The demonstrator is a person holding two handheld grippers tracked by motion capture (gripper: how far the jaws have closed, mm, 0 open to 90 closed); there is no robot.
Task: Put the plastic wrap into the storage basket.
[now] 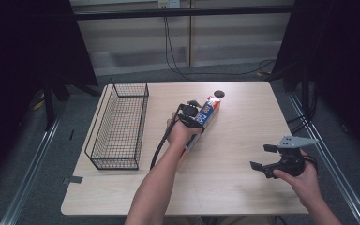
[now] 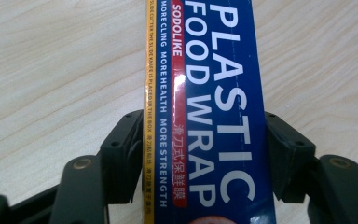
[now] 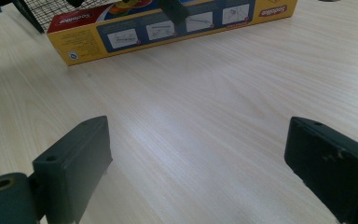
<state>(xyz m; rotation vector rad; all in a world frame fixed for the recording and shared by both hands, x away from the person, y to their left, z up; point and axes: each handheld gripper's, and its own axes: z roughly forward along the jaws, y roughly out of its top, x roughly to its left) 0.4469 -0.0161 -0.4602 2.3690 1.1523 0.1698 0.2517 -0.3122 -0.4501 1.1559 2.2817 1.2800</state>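
Note:
A long plastic wrap box (image 1: 209,110), blue on top with yellow sides, lies flat on the wooden table (image 1: 234,187) near its middle. My left gripper (image 1: 191,112) is over the box's far half, with the hand covering the box's near half. In the left gripper view both jaws press against the long sides of the box (image 2: 214,70), so the left gripper (image 2: 205,140) is shut on it. My right gripper (image 1: 261,157) is held low over the table's right front, open with nothing between its jaws. The right gripper view looks past the right gripper (image 3: 198,128) across bare wood to the box's yellow side (image 3: 168,28).
A black wire basket (image 1: 129,85) stands on the table's left side, its long axis running front to back; a corner of the basket (image 3: 51,9) sits behind the box. A small black disc (image 1: 219,93) lies near the far edge. Cables hang behind the table.

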